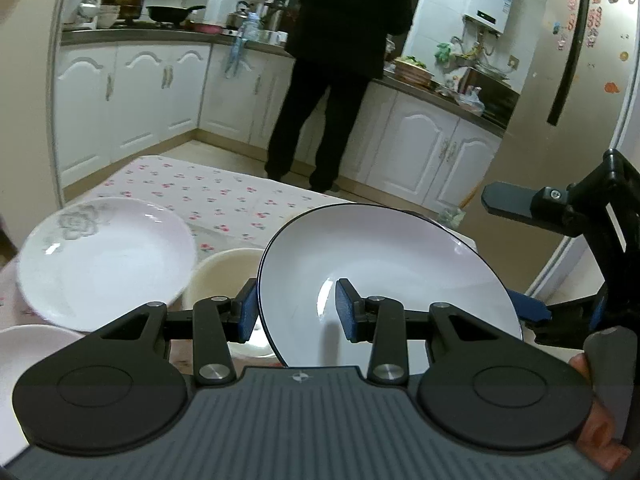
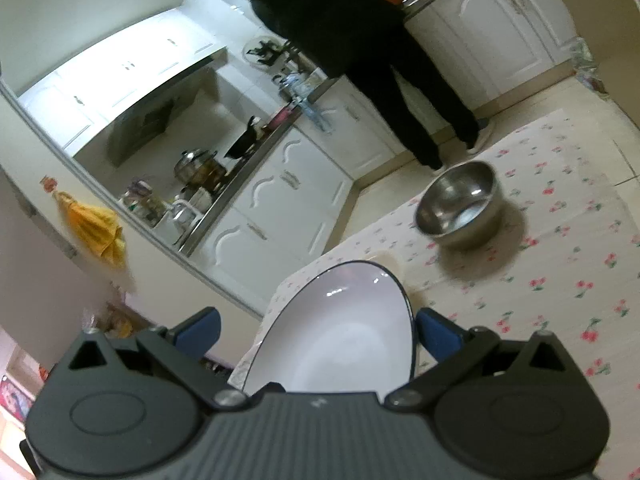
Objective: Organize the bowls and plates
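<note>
A white deep plate with a thin dark rim [image 1: 384, 256] hangs tilted above the table. My left gripper [image 1: 296, 312] is shut on its near left edge, one blue pad outside the rim and one on the inner face. My right gripper [image 1: 504, 254] reaches in from the right with its jaws wide. Its lower pad sits at the plate's right rim and its upper finger stands off it. In the right wrist view the same plate [image 2: 340, 332] stands edge-up between the right gripper's [image 2: 318, 332] pads, with a gap on the left side.
A white plate with a grey flower print [image 1: 104, 256] leans against a cream bowl [image 1: 224, 276]; another white dish [image 1: 24, 364] lies at lower left. A steel bowl [image 2: 460, 204] stands on the floral tablecloth [image 2: 560, 280]. A person in black [image 1: 340, 60] stands at the counter.
</note>
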A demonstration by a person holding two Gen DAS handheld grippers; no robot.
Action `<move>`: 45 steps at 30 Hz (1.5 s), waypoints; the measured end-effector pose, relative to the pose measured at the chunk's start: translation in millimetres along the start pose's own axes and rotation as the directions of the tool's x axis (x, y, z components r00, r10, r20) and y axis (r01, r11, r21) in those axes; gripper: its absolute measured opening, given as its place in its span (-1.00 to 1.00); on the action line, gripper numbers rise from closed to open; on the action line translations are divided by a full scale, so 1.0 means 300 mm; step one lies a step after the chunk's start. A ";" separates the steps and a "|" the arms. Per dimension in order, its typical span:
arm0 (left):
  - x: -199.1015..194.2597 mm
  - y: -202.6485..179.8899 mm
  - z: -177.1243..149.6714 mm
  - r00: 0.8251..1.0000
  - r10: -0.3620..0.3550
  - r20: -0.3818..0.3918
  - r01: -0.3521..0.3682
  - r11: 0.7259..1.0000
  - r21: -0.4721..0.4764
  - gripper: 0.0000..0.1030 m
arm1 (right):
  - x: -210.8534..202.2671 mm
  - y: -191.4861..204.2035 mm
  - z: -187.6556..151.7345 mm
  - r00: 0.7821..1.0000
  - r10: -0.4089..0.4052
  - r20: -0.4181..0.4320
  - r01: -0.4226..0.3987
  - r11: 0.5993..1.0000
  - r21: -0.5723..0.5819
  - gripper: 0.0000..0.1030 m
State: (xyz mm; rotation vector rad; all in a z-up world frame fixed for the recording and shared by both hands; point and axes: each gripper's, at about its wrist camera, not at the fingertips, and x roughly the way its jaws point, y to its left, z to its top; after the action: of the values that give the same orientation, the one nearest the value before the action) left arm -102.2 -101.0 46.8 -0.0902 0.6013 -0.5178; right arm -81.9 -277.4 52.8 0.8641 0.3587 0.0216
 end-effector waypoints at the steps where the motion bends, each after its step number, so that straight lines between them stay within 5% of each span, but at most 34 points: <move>1: -0.007 0.010 0.001 1.000 0.007 0.003 -0.007 1.000 -0.004 -0.15 | 0.007 0.010 -0.006 1.000 0.008 -0.007 -0.008 1.000 -0.002 1.00; 14: -0.129 0.140 0.016 0.991 0.125 0.037 -0.123 0.991 -0.060 -0.15 | 0.096 0.173 -0.130 0.983 0.137 -0.121 -0.144 0.988 -0.052 1.00; 26: -0.262 0.275 -0.048 0.961 0.275 0.025 -0.271 0.957 -0.103 -0.15 | 0.168 0.335 -0.296 0.931 0.236 -0.280 -0.272 0.957 -0.099 1.00; 35: -0.246 0.320 -0.093 0.938 0.344 -0.037 -0.346 0.932 -0.110 -0.15 | 0.238 0.368 -0.399 0.897 0.221 -0.382 -0.285 0.951 -0.119 1.00; 45: -0.267 0.347 -0.134 0.928 0.365 -0.077 -0.372 0.923 -0.102 -0.15 | 0.264 0.372 -0.446 0.889 0.179 -0.421 -0.268 0.950 -0.163 1.00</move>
State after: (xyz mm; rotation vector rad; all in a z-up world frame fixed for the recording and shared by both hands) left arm -135.3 31.3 31.4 -0.0690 0.6855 -0.1190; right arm -36.0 -92.7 33.1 0.6754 0.6281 0.4545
